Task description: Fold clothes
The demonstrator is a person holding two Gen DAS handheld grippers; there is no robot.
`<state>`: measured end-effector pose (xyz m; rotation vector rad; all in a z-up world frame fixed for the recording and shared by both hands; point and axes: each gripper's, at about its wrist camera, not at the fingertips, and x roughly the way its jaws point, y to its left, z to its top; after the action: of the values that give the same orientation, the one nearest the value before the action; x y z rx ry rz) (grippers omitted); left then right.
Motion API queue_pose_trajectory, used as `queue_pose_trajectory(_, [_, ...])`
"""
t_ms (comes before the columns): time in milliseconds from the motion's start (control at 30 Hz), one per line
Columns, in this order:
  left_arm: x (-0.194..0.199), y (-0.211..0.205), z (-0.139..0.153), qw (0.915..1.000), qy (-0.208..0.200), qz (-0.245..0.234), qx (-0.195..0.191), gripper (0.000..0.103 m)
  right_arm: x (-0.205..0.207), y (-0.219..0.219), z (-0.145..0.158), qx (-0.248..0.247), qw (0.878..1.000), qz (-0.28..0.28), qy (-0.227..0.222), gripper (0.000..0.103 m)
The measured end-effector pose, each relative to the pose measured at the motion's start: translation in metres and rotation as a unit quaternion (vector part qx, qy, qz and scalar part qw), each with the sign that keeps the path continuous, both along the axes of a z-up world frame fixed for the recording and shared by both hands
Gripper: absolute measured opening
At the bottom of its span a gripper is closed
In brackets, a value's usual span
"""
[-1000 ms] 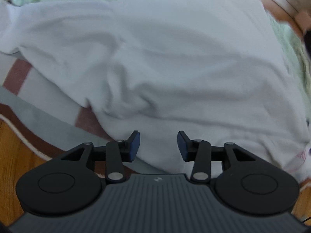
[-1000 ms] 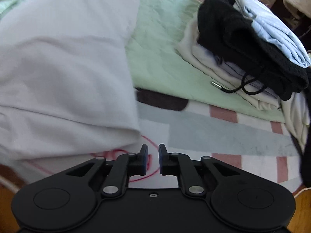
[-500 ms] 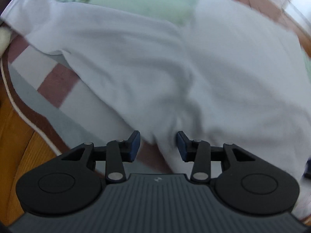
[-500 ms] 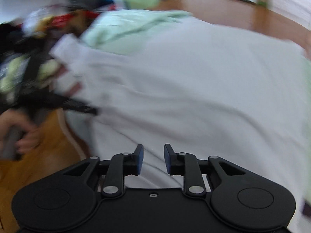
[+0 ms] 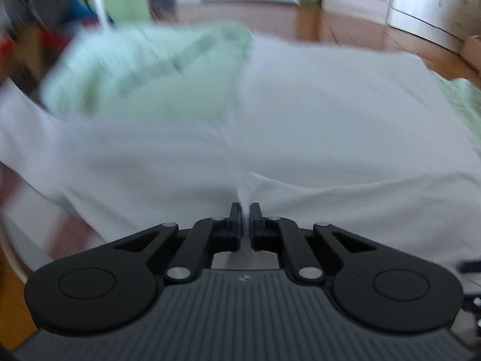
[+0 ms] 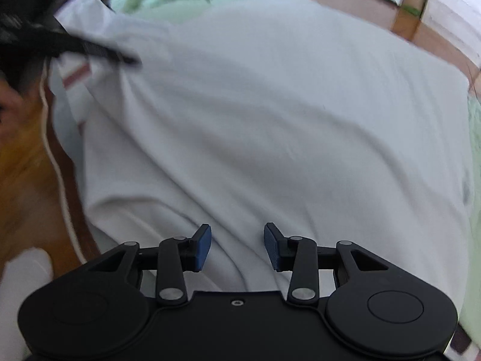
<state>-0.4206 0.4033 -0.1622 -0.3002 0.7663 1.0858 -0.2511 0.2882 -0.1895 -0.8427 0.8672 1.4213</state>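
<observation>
A large white garment (image 5: 330, 126) lies spread over a pale green blanket (image 5: 144, 72). The jaws of my left gripper (image 5: 246, 219) are closing, and a raised ridge of the white cloth is pinched between its pads at the near edge. In the right wrist view the same garment (image 6: 270, 120) fills the frame. My right gripper (image 6: 237, 246) hangs over its near hem with its jaws opening. Cloth lies under the gap, but the blue pads (image 6: 203, 248) do not press on it. The left gripper (image 6: 102, 51) shows as a dark blur at the garment's far left corner.
A striped mat with a white cord edge (image 6: 55, 156) lies under the clothes on a wooden floor (image 6: 24, 180). White cabinets (image 5: 436, 6) stand at the back right, and blurred colourful clutter (image 5: 30, 30) at the back left. More green blanket (image 6: 473, 150) shows at the right.
My left jaws went from apart to closed on a fold of the white cloth, and that view tipped up. My right gripper swung from the mat's side over the garment and spread its jaws.
</observation>
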Motion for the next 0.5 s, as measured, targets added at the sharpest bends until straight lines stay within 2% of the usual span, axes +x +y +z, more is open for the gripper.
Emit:
queue_pose_trajectory(33, [0.003,0.000,-0.002,0.9988,0.033,0.029,0.024,0.016,0.001,-0.003,-0.001,0.000,1.000,-0.008,-0.005,0.045])
queue_pose_trajectory(67, [0.003,0.002,-0.005,0.9967,0.058,0.047,0.031,0.029,0.002,-0.005,0.000,0.001,1.000,-0.014,0.000,0.048])
queue_pose_trajectory(100, [-0.002,0.006,-0.008,0.9969,0.059,0.050,0.011,0.035,0.001,-0.004,0.001,-0.004,1.000,-0.016,0.002,0.049])
queue_pose_trajectory(167, [-0.022,0.020,-0.012,0.9958,0.009,0.076,-0.052,0.036,0.002,-0.004,0.006,-0.010,1.000,-0.014,0.010,0.049])
queue_pose_trajectory(200, [-0.034,0.029,-0.013,0.9919,-0.021,0.095,-0.082,0.041,0.002,-0.003,0.012,-0.009,1.000,-0.005,0.024,0.049])
queue_pose_trajectory(267, [-0.061,0.046,-0.014,0.9774,-0.080,0.143,-0.133,0.045,0.008,-0.004,0.029,0.016,0.998,0.001,0.060,0.049])
queue_pose_trajectory(333, [-0.087,0.061,-0.012,0.9646,-0.118,0.180,-0.153,0.045,0.015,-0.001,0.044,0.039,0.996,0.003,0.081,0.050])
queue_pose_trajectory(367, [-0.099,0.070,-0.012,0.9581,-0.131,0.196,-0.162,0.050,0.018,0.001,0.051,0.049,0.995,0.004,0.091,0.050])
queue_pose_trajectory(467, [-0.132,0.102,-0.020,0.9274,-0.173,0.259,-0.207,0.052,0.025,0.009,0.060,0.068,0.992,-0.003,0.105,0.050])
queue_pose_trajectory(500, [-0.142,0.111,-0.023,0.9177,-0.192,0.277,-0.210,0.052,0.025,0.014,0.059,0.073,0.992,-0.005,0.102,0.050])
